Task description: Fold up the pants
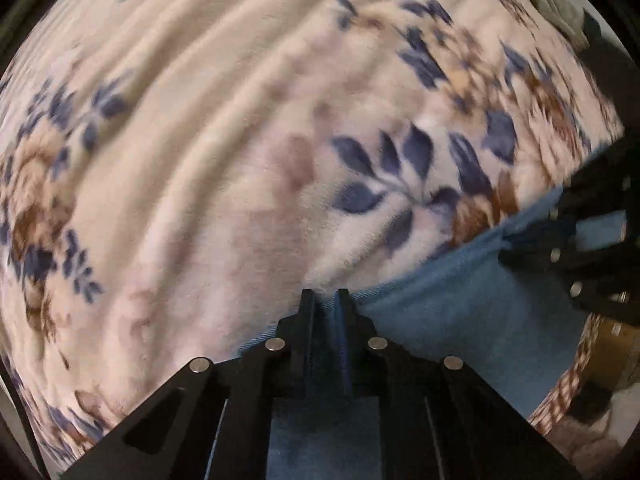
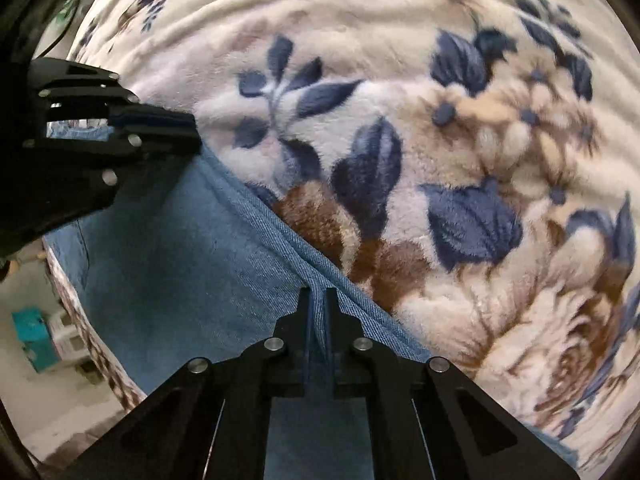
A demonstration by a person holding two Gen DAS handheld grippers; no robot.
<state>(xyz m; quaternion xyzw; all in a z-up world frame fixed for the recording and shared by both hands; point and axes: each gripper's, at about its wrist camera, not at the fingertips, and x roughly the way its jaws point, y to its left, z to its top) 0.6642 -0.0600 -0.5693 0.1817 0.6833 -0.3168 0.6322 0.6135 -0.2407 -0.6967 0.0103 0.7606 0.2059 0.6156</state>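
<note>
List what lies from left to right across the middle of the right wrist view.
Left tool, shut on the jeans' edge → blue jeans → right tool, shut on the jeans' hem → floral blanket.

This is a home, most likely a bedroom. A plush fleece blanket (image 2: 460, 152) printed with blue leaves and brown and cream flowers covers a soft, rumpled surface that fills both wrist views, as a made bed would. At its edge a brown-and-white checked sheet (image 2: 96, 344) hangs down toward a pale bare floor (image 2: 60, 408). On that floor stands a teal box (image 2: 34, 338) beside some white household clutter, though the fisheye edge blurs them too much to identify further.
</note>
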